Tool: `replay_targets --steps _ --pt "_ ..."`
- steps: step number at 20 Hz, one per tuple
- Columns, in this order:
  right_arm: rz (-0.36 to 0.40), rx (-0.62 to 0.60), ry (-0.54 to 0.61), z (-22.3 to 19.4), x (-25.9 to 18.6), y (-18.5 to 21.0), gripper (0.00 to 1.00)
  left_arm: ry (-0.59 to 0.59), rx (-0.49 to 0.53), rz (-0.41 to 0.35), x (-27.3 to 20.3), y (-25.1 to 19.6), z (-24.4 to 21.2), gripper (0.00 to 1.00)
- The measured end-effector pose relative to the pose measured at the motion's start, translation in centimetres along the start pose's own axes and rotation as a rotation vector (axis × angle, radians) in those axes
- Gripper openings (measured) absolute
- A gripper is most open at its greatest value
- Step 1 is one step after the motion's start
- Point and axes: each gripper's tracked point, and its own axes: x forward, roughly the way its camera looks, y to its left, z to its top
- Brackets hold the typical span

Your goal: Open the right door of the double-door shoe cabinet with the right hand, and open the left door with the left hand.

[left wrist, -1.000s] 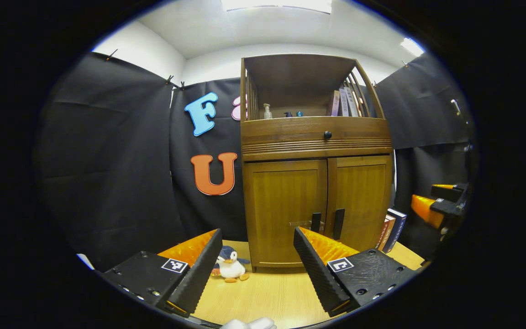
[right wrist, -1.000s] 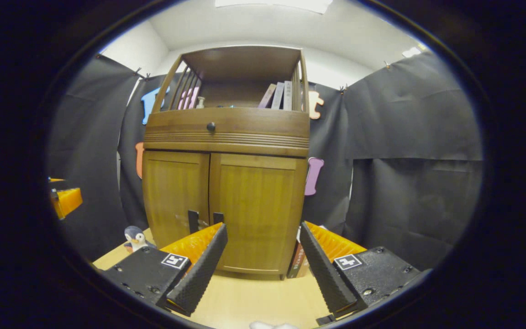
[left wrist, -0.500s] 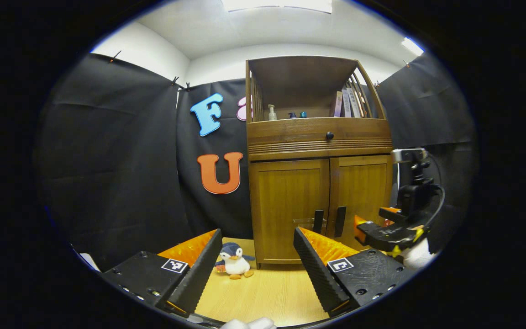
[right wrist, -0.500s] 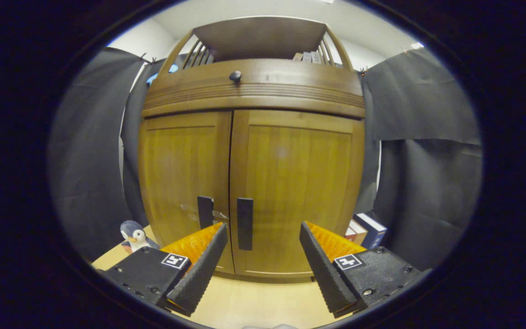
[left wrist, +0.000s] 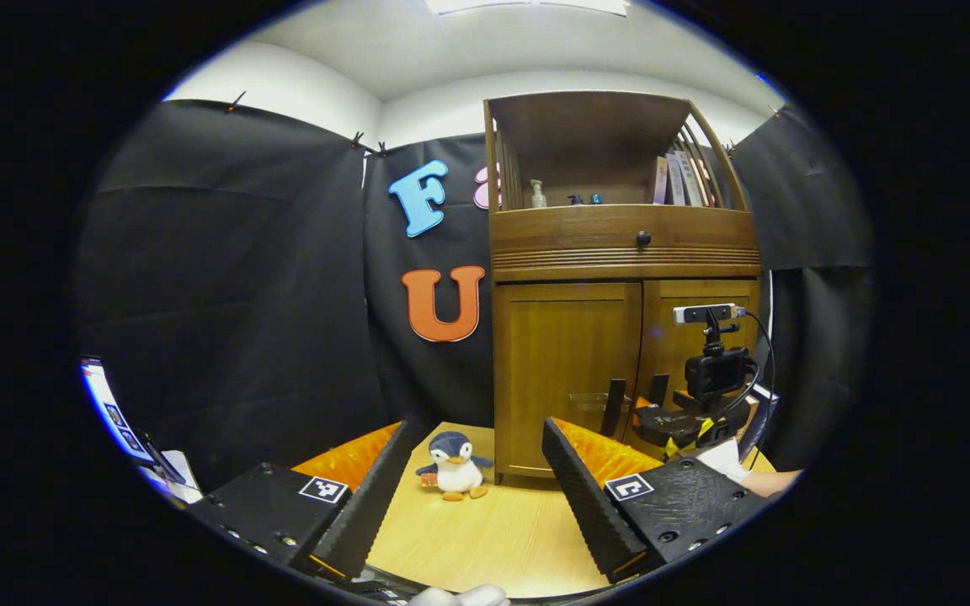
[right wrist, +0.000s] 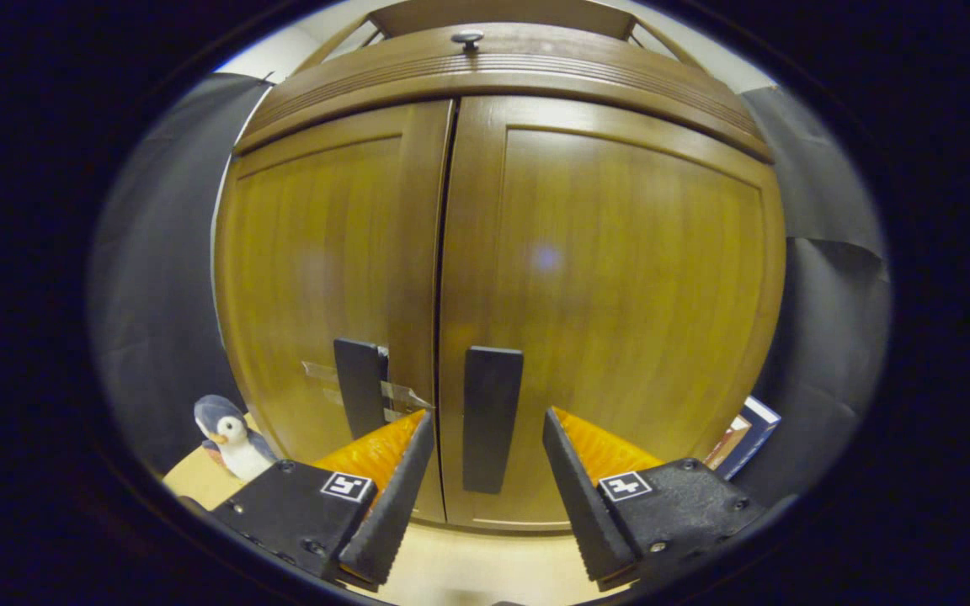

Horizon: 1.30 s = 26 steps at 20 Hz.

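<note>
The wooden shoe cabinet (left wrist: 620, 252) stands on the table with both doors shut. In the right gripper view the right door (right wrist: 620, 295) looms close. Its dark vertical handle (right wrist: 492, 418) shows between the fingertips of my open right gripper (right wrist: 487, 414); I cannot tell whether they touch it. The left door's handle (right wrist: 359, 385) is just left of it. My left gripper (left wrist: 475, 425) is open and empty, well back from the left door (left wrist: 565, 370) and its handle (left wrist: 615, 396). The left gripper view also shows the right gripper (left wrist: 670, 421) at the right door, held by a hand (left wrist: 767, 481).
A small plush penguin (left wrist: 455, 465) sits on the wooden table (left wrist: 493, 539) by the cabinet's left front corner. Books (right wrist: 746, 429) lean against its right side. A drawer with a knob (left wrist: 642, 238) and an open shelf with bottles and books are above the doors.
My right gripper has moved in close to the cabinet, bringing the right door's handle between its fingers. The left gripper has turned left, so the cabinet sits farther right in its view.
</note>
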Motion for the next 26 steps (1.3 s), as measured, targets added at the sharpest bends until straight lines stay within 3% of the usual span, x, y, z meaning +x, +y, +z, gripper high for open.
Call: replay_targets --steps 3,5,7,8,9,11,12,14,15,16,18,22,23,24,25,26 --pt "-0.009 0.014 0.012 -0.3 1.2 -0.3 0.78 -0.004 0.004 0.024 -0.3 0.4 0.0 0.95" --pt "-0.025 0.023 0.023 -0.3 2.0 -0.8 0.7 -0.006 0.006 0.033 -0.5 0.6 0.0 1.0" --pt "-0.008 0.044 0.042 -0.6 2.4 -0.5 0.6 -0.007 0.003 0.039 -0.6 0.9 0.1 1.0" --pt "-0.003 0.048 0.041 -0.6 2.6 -0.3 0.55 -0.007 0.001 0.039 -0.7 1.0 0.0 0.95" --pt "-0.003 0.045 0.043 -0.8 2.8 -0.2 0.53 -0.007 0.0 0.038 -0.8 1.2 0.0 1.0" --pt "-0.022 0.039 0.032 -0.7 2.8 0.0 0.45 -0.008 0.001 0.037 -1.0 1.5 -0.1 1.0" --pt "-0.033 0.039 0.031 -0.7 2.9 0.0 0.39 -0.009 0.002 0.035 -1.2 1.5 -0.1 0.95" --pt "-0.037 0.045 0.031 -0.7 2.7 0.0 0.37 -0.013 -0.003 0.029 -1.5 1.8 -0.1 0.95" --pt "-0.032 0.052 0.035 -0.7 2.7 0.0 0.36 -0.015 -0.005 0.022 -1.6 1.9 -0.2 1.0" --pt "-0.027 0.053 0.042 -0.7 2.5 0.0 0.35 -0.018 -0.006 0.015 -1.8 1.9 -0.1 0.95" --pt "-0.015 0.059 0.054 -0.9 2.1 -0.1 0.33 -0.021 -0.009 0.001 -1.9 1.8 -0.3 0.95" --pt "-0.008 0.056 0.052 -1.4 -0.4 -0.4 0.32 -0.017 -0.019 -0.031 -1.8 2.1 -0.6 0.95" --pt "-0.004 0.058 0.053 -1.6 -1.1 -0.4 0.33 -0.017 -0.019 -0.038 -1.8 2.1 -0.7 1.0" --pt "-0.001 0.06 0.053 -1.7 -1.8 -0.6 0.32 -0.017 -0.018 -0.044 -1.8 2.2 -0.9 0.95" --pt "0.001 0.061 0.054 -2.0 -2.5 -0.7 0.32 -0.015 -0.017 -0.05 -1.8 2.2 -1.1 1.0" --pt "0.001 0.062 0.054 -2.1 -3.1 -0.9 0.31 -0.012 -0.016 -0.056 -1.8 2.2 -1.3 0.95"
